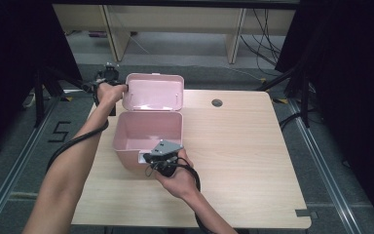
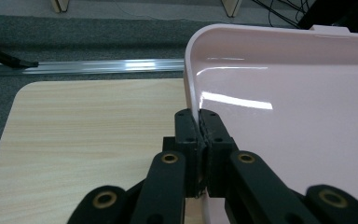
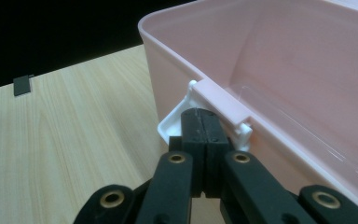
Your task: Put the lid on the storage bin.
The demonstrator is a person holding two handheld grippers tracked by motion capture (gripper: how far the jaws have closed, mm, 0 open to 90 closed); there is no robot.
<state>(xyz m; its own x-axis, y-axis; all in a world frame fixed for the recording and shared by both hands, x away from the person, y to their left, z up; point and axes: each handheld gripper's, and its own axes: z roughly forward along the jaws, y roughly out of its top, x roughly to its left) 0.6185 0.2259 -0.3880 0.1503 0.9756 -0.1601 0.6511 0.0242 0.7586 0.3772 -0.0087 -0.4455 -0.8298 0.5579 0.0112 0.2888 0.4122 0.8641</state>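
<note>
1. Pink box sits open on the wooden surface, left of its middle, with its lid standing up at the far side.
2. Left gripper is at the lid's far left corner, held by the left hand, whose forearm comes in from the near left.
3. In the left gripper view its fingers are closed on the lid's thin left rim, one on each side of the edge, and the glossy inner face of the lid spreads to the right.
4. Right gripper is at the near wall of the box, right of its middle, held by the right hand.
5. In the right gripper view its fingers are pressed together, with no gap between them, on a white latch that hangs just under the rim of the box.
6. Inside of the box is bare pink plastic as far as it can be seen.
7. Round hole lies in the surface to the right of the lid, well apart from the box.
</note>
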